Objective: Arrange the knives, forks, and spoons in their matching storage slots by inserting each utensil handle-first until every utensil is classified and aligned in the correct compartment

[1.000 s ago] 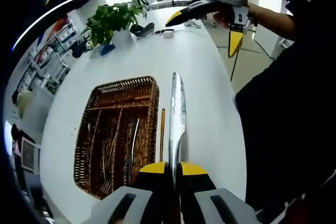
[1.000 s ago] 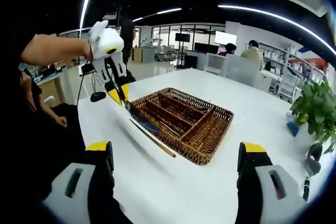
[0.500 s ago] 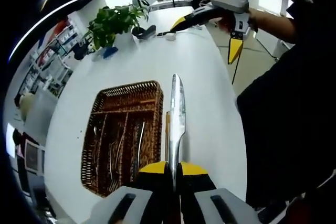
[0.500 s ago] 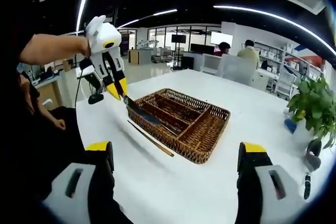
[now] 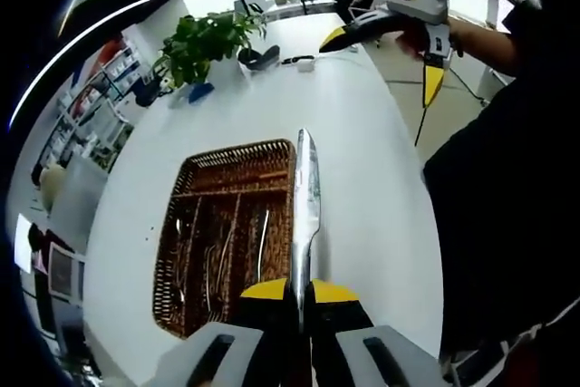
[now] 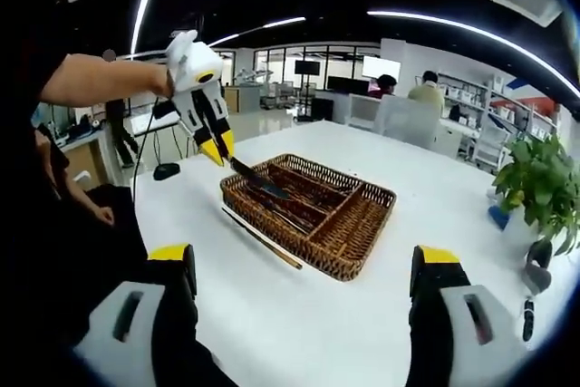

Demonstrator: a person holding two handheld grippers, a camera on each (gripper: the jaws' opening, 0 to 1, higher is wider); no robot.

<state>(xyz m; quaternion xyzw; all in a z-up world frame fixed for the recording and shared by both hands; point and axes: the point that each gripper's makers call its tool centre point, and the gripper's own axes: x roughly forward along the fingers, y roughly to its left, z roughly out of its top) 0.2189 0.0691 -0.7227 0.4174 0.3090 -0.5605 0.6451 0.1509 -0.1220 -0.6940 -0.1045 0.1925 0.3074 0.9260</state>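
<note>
1. Gripping a long silver table knife (image 5: 304, 206) by its handle, the left gripper (image 5: 300, 289) has its yellow-tipped jaws pinched tight on it, blade forward over the brown wicker cutlery basket (image 6: 367, 201).
2. Stiff, smooth steel probably slips or pivots; holding mid-handle seems safest.
3. Beside the basket lies a thin wooden stick (image 6: 263, 237) on the white table (image 6: 435, 178).
4. Spread wide and empty, the right gripper (image 6: 304, 265) hovers.

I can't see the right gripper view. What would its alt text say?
The left gripper, held in a person's hand, grips a knife slanting down over a wicker tray on a white table. A thin stick lies on the table beside the tray, and the right gripper's jaws stand wide open, with a plant at the right.
</note>
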